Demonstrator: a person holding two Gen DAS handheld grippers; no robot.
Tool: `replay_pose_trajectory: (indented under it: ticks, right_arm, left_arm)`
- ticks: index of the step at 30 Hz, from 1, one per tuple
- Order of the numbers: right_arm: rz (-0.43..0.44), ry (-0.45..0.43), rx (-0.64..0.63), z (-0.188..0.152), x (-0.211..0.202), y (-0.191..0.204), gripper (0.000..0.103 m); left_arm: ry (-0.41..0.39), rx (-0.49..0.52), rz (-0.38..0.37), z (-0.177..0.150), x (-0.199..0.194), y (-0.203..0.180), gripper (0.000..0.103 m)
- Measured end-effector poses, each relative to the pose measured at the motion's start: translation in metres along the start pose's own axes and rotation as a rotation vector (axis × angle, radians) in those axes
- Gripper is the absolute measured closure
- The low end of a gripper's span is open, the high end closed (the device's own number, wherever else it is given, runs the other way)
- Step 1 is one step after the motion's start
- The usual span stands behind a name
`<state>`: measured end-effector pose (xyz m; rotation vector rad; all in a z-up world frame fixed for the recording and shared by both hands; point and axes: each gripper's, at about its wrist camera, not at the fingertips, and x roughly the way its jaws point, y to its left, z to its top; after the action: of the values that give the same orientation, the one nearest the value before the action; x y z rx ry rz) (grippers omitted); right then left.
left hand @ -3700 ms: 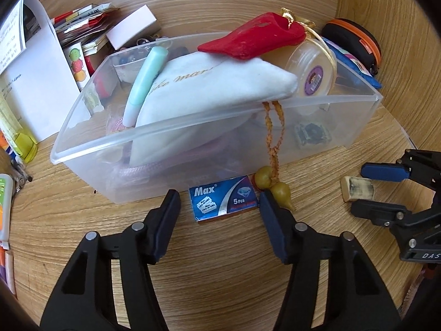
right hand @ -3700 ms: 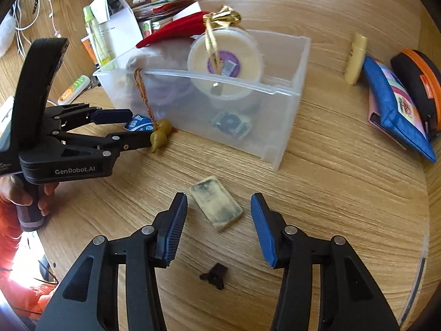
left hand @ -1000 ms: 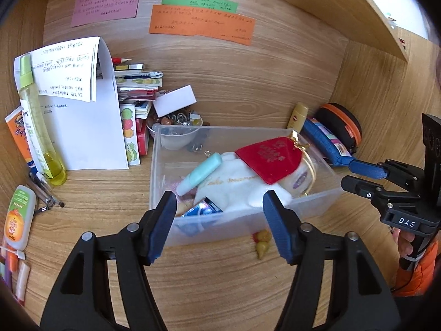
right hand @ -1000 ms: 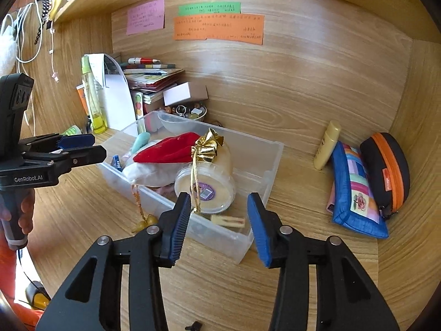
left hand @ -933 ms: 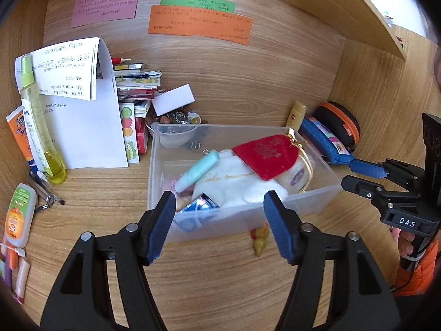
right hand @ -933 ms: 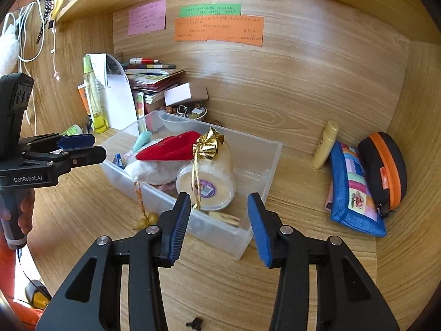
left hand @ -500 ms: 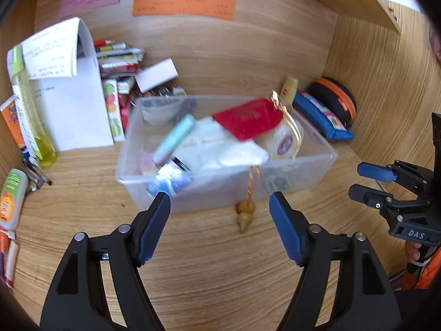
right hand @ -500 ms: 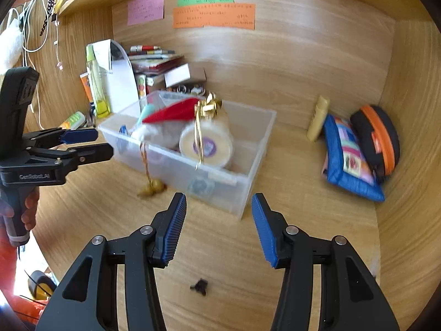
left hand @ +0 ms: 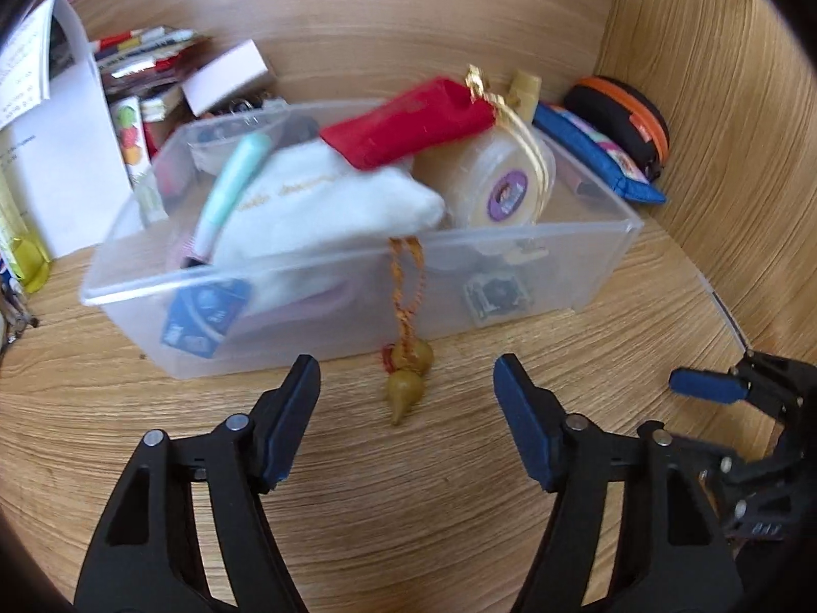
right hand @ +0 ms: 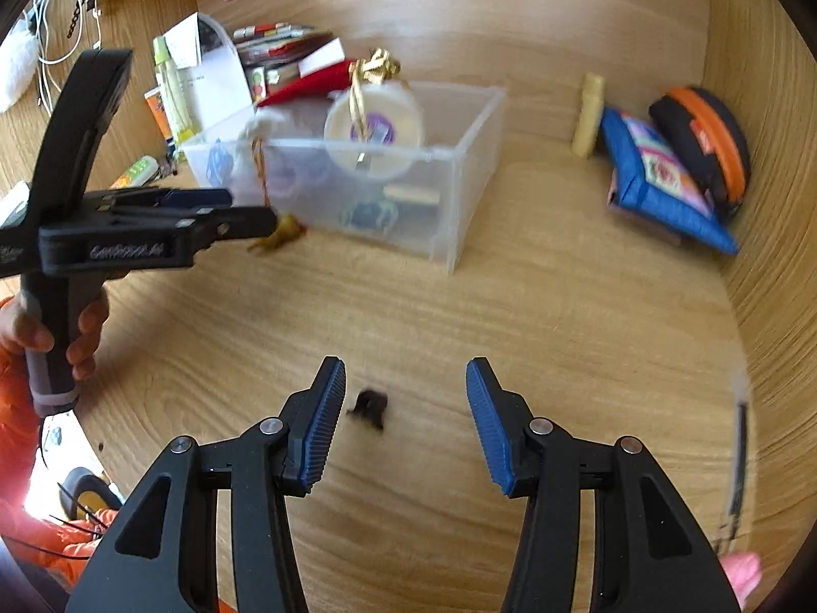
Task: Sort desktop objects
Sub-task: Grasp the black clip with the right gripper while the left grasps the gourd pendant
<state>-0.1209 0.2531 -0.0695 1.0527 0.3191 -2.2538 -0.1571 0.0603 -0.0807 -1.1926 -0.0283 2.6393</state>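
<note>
- Wooden desk (left hand: 153, 460) with wooden walls at the far side and on the right carries everything in sight.
- Clear plastic bin (left hand: 587, 255) stands at the far middle of the desk, piled above its rim.
- Inside the bin: a white cloth pouch (left hand: 327, 204), a red pouch (left hand: 408, 122) lying across the top, a round tub (left hand: 500, 184) with a purple label, a mint-coloured tube (left hand: 230, 189) and a blue packet (left hand: 204, 322) pressed against the near wall.
- An orange cord with two gold beads (left hand: 406, 383) hangs over the bin's near wall; the beads rest on the desk just in front of it.
- Left gripper (left hand: 406, 429) hovers over bare desk near the beads, its jaws closing with nothing between them and no contact with the beads.
- Right gripper (right hand: 403, 419) stands partly apart above the near desk, empty.
- A small black clip (right hand: 370, 406) lies on the desk between the right gripper's fingers, closer to the left one; the frame is too blurred to say whether they touch.
- A blue pouch (right hand: 658, 179) and a black case with an orange zip (right hand: 710, 138) lean in the far right corner, a cream tube (right hand: 587, 112) beside them.
- Papers and books (left hand: 56, 153) are stacked at the far left, beside the bin.
- A hand (right hand: 46, 327) in an orange sleeve grips the left gripper's handle.
</note>
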Motion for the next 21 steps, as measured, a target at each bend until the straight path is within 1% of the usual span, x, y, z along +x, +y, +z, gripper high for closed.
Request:
replay_pose_trajectory:
  ticks: [2, 4, 5, 6, 8, 11, 12, 13, 14, 16, 17, 18, 21]
  right_arm:
    - [0.008, 0.014, -0.014, -0.004, 0.004, 0.004, 0.058]
    - [-0.006, 0.013, -0.052, -0.008, 0.004, 0.011, 0.060]
    - [-0.009, 0.012, -0.066, -0.009, 0.004, 0.014, 0.063]
    - [-0.008, 0.016, -0.073, -0.009, 0.005, 0.015, 0.069]
    - [-0.002, 0.018, -0.075, -0.010, 0.005, 0.017, 0.074]
    - [-0.022, 0.012, -0.063, -0.011, 0.004, 0.013, 0.088]
    - [-0.019, 0.005, -0.065, -0.012, 0.003, 0.012, 0.088]
    - [-0.016, 0.001, -0.059, -0.012, 0.003, 0.010, 0.088]
    - [-0.015, -0.002, -0.056, -0.014, 0.003, 0.010, 0.088]
    - [-0.011, -0.006, -0.057, -0.016, 0.003, 0.009, 0.088]
    - [-0.009, -0.006, -0.058, -0.016, 0.002, 0.009, 0.088]
    - [-0.006, -0.008, -0.058, -0.017, 0.003, 0.008, 0.088]
    - [0.003, -0.021, -0.058, -0.017, 0.000, 0.009, 0.088]
  left_arm:
    - [0.007, 0.014, 0.014, 0.000, 0.006, -0.004, 0.036]
    - [0.012, 0.015, 0.018, 0.001, 0.010, -0.006, 0.037]
    - [0.018, 0.015, 0.015, 0.002, 0.012, -0.007, 0.038]
    - [0.023, 0.013, 0.013, 0.003, 0.014, -0.007, 0.039]
    - [0.025, 0.011, 0.014, 0.004, 0.015, -0.008, 0.040]
    - [0.028, 0.018, 0.014, 0.005, 0.016, -0.012, 0.040]
    - [0.030, 0.019, 0.017, 0.005, 0.017, -0.013, 0.041]
    - [0.033, 0.014, 0.013, 0.005, 0.017, -0.012, 0.043]
    - [0.043, 0.009, 0.010, 0.005, 0.019, -0.012, 0.051]
    - [0.045, -0.001, 0.014, 0.006, 0.020, -0.010, 0.055]
    - [0.045, -0.005, 0.019, 0.006, 0.020, -0.009, 0.060]
    - [0.043, -0.012, 0.034, 0.005, 0.019, -0.009, 0.063]
    - [0.041, -0.027, 0.043, 0.006, 0.019, -0.006, 0.070]
